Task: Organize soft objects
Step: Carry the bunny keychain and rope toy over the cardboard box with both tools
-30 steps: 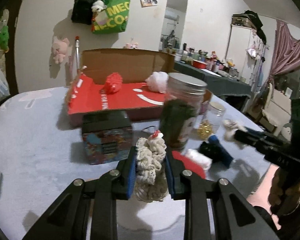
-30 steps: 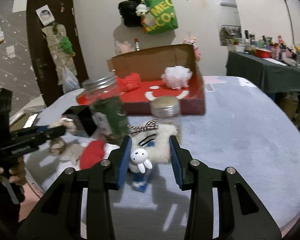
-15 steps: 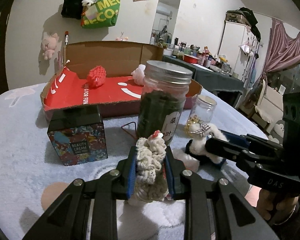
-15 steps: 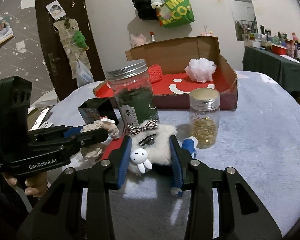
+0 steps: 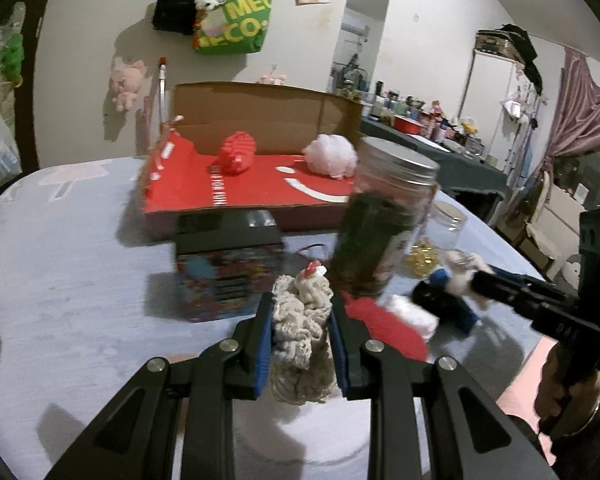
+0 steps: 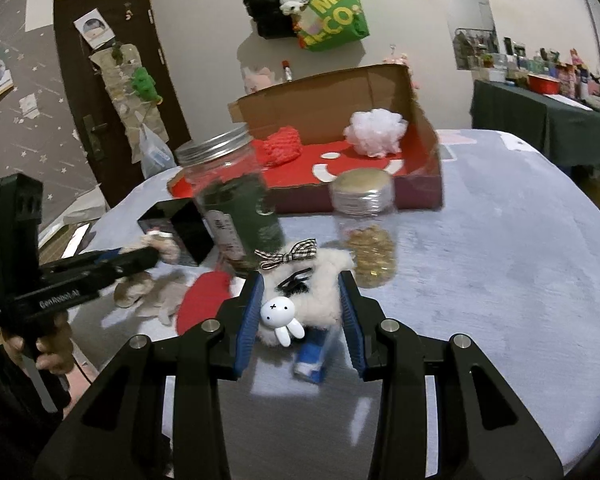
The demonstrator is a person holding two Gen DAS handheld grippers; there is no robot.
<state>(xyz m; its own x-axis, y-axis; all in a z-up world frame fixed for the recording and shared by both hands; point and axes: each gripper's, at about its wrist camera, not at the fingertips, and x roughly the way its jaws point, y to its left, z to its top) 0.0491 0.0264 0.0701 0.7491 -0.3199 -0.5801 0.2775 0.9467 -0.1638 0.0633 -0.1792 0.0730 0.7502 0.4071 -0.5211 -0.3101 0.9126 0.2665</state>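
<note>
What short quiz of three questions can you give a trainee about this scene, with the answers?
1. True or false: the left gripper holds a beige knitted scrunchie.
2. What is clamped in the right gripper? A) red pouf B) white fluffy clip with a bunny charm C) glass jar
3. Which two soft things already lie in the red cardboard box?

Key:
1. True.
2. B.
3. A red knitted ball and a white mesh pouf.

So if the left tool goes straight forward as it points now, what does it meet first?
Probably the tall green-filled jar, just right of its line, or the patterned black-lidded box, just left. The left tool holds a cream knitted scrunchie. Depth is unclear.
</note>
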